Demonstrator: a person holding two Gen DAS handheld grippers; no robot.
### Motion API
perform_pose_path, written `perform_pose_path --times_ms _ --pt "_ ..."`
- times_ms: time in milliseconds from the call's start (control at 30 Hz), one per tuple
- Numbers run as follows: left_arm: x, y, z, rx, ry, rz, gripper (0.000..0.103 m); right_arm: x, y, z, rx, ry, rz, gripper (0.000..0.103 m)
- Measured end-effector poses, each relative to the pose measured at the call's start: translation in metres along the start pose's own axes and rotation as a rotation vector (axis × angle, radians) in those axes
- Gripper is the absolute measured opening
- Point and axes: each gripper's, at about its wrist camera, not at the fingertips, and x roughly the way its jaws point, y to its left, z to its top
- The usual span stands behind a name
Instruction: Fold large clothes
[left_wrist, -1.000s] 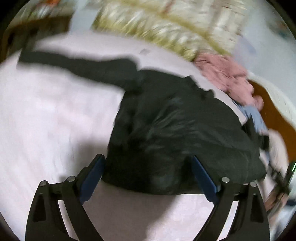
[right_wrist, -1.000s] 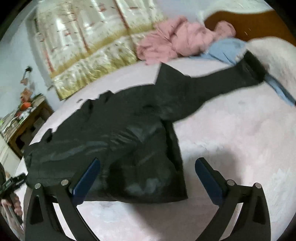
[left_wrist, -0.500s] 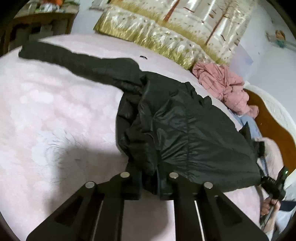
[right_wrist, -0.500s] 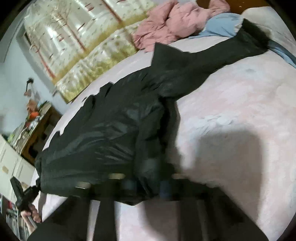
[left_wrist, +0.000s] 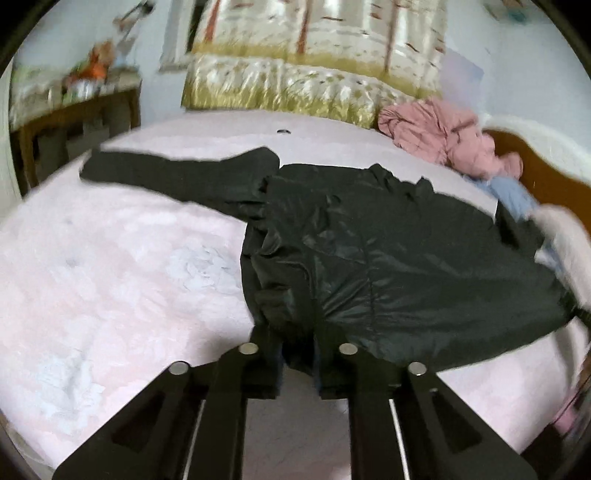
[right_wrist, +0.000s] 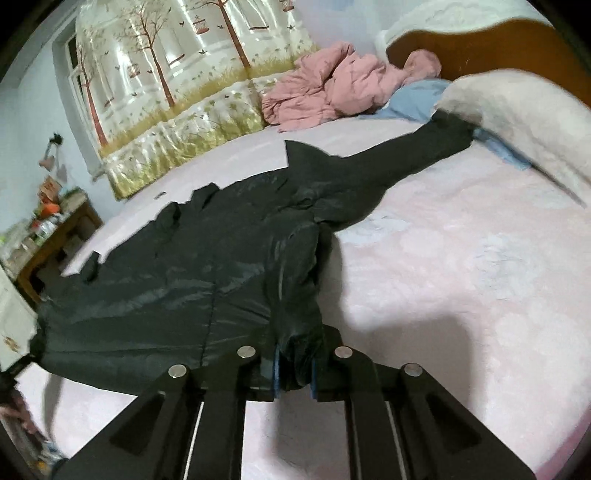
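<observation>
Jacket (left_wrist: 388, 258) hem pinched by both claws; only right view shows pillow (right_wrist: 517, 122).

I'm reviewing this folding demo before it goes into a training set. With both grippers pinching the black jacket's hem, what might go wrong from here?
1. The left gripper and right gripper each hold only a small bunch of the slick black jacket; lifting may let it slip out.
2. Both sleeves lie spread wide, so they may drag and fold unevenly.
3. One sleeve end reaches the blue garment near the pink coat; it might snag.
</observation>
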Motion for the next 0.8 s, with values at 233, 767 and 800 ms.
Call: perform_pose_path --times_ms 233,767,800 --pt "-0.036 -0.004 0.005 0.049 -0.161 0.028 0.042 -0.036 0.021 0.005 -0.104 -0.128 -0.091 0.023" --pt "-0.105 -0.075 0.047 0.124 -0.514 0.021 0.103 -0.131 0.070 0.015 -0.255 -0.498 -0.154 0.103" --pt "-0.108 -0.079 0.049 0.139 -0.525 0.021 0.103 -0.133 0.073 0.015 -0.246 -0.497 -0.170 0.103"
